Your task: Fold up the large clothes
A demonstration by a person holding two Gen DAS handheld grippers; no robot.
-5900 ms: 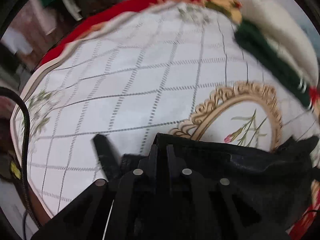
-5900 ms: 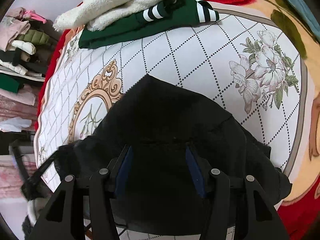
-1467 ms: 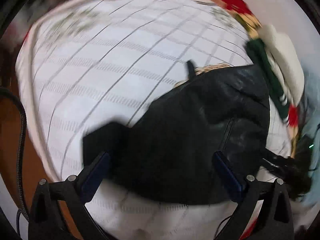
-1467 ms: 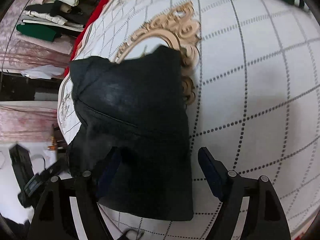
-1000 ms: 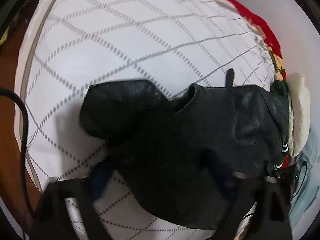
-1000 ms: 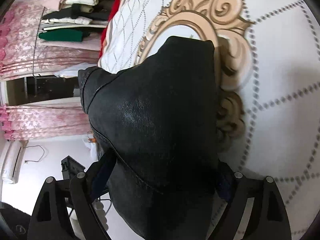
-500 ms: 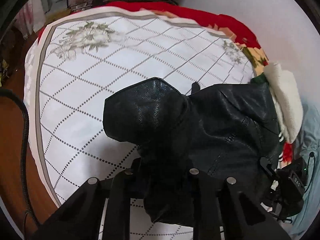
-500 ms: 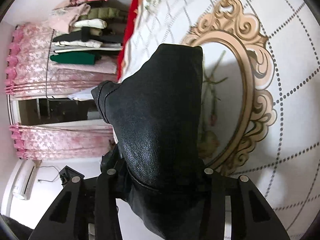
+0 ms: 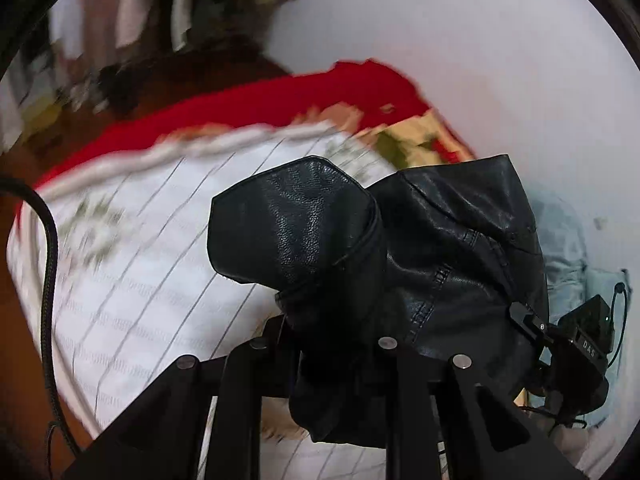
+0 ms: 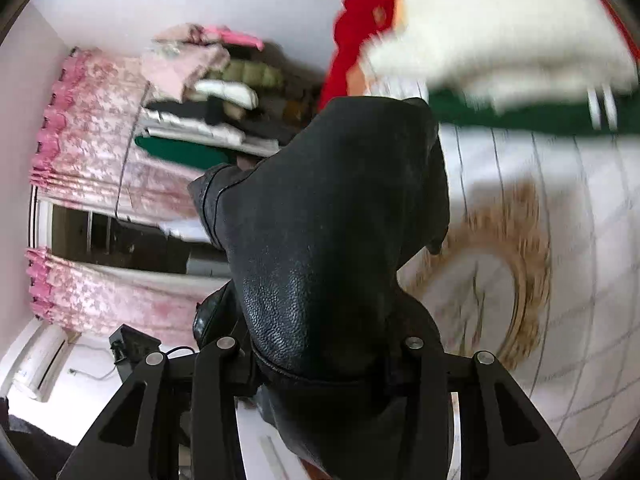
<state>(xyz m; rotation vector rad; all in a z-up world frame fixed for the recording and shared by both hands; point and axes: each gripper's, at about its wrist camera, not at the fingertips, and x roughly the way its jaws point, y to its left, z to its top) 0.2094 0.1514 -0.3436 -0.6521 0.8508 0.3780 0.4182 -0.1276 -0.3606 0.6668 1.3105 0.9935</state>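
Observation:
A folded black leather jacket (image 9: pixel 400 248) hangs lifted above the white quilted bed cover (image 9: pixel 132 272). My left gripper (image 9: pixel 332 344) is shut on one edge of the bundle. My right gripper (image 10: pixel 320 348) is shut on the other edge, and the jacket (image 10: pixel 328 216) fills the middle of its view. The fingertips of both grippers are hidden in the leather. The right gripper's body (image 9: pixel 568 344) shows at the right of the left wrist view.
A stack of folded clothes, white (image 10: pixel 504 40) over dark green (image 10: pixel 520 116), lies at the far edge of the bed. A red blanket (image 9: pixel 248 100) lies under the white cover. Shelves of folded clothes (image 10: pixel 208 104) and pink curtains (image 10: pixel 92 120) stand beyond the bed.
Both grippers have closed on the folded jacket and lifted it off the bed. The views have tilted up and now show the wall and shelves.

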